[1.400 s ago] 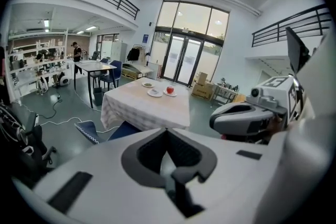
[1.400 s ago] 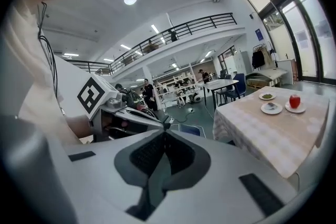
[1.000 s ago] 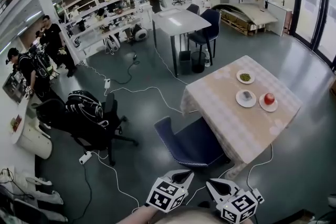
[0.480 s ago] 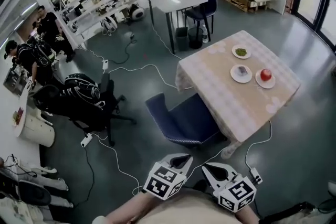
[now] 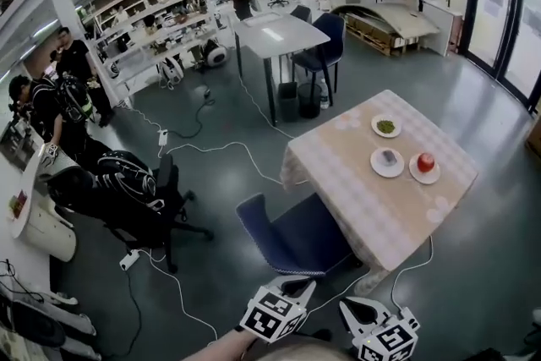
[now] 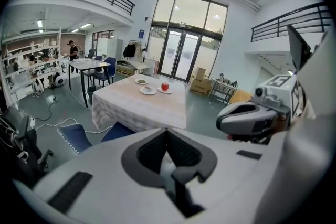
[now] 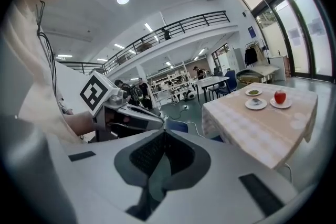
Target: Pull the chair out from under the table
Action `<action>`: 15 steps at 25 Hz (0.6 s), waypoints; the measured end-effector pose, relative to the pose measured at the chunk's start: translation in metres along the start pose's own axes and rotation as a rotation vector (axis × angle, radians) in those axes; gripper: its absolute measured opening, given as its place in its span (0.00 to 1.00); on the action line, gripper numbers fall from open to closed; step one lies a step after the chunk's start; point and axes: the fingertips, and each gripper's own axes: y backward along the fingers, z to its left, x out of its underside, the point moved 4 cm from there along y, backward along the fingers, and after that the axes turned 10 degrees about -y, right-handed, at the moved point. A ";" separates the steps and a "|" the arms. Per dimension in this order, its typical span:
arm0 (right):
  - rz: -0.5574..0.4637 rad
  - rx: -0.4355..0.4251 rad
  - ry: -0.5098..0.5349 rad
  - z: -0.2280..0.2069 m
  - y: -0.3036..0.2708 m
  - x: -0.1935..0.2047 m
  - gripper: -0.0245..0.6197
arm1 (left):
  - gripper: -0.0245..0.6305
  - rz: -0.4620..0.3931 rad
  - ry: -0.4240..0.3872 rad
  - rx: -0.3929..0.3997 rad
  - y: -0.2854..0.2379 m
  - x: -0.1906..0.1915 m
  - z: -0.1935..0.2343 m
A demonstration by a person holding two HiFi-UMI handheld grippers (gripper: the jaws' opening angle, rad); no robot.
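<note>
The blue chair (image 5: 292, 237) stands pushed part-way under the table (image 5: 338, 173), which has a checked cloth; only the chair's back and seat show. Both grippers hang at the bottom edge of the head view, short of the chair and touching nothing. My left gripper (image 5: 301, 287) is shut and empty, pointing at the chair's back. Beside it my right gripper (image 5: 353, 310) is shut and empty too. In the left gripper view the shut jaw tips (image 6: 167, 131) face the table (image 6: 142, 107) and chair (image 6: 79, 136). The right gripper view shows the closed tips (image 7: 164, 131) and the table (image 7: 262, 126).
Two plates and a red apple (image 5: 425, 161) lie on the table. White cables (image 5: 182, 287) and a power strip (image 5: 128, 259) run across the floor left of the chair. A black office chair with a backpack (image 5: 127, 186) stands further left. People stand by the shelves at far left.
The head view swung down and back up. Both grippers sit slightly lower in the frame than a second ago. The chair stays under the table.
</note>
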 end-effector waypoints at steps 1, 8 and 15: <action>0.007 0.002 0.001 0.003 -0.008 -0.002 0.05 | 0.04 -0.009 0.002 -0.002 0.002 0.001 0.008; 0.078 -0.050 0.087 0.024 -0.069 -0.024 0.05 | 0.04 -0.042 0.073 -0.056 0.029 0.018 0.088; 0.078 -0.056 0.093 0.014 -0.083 -0.036 0.05 | 0.04 -0.053 0.120 -0.061 0.044 0.032 0.152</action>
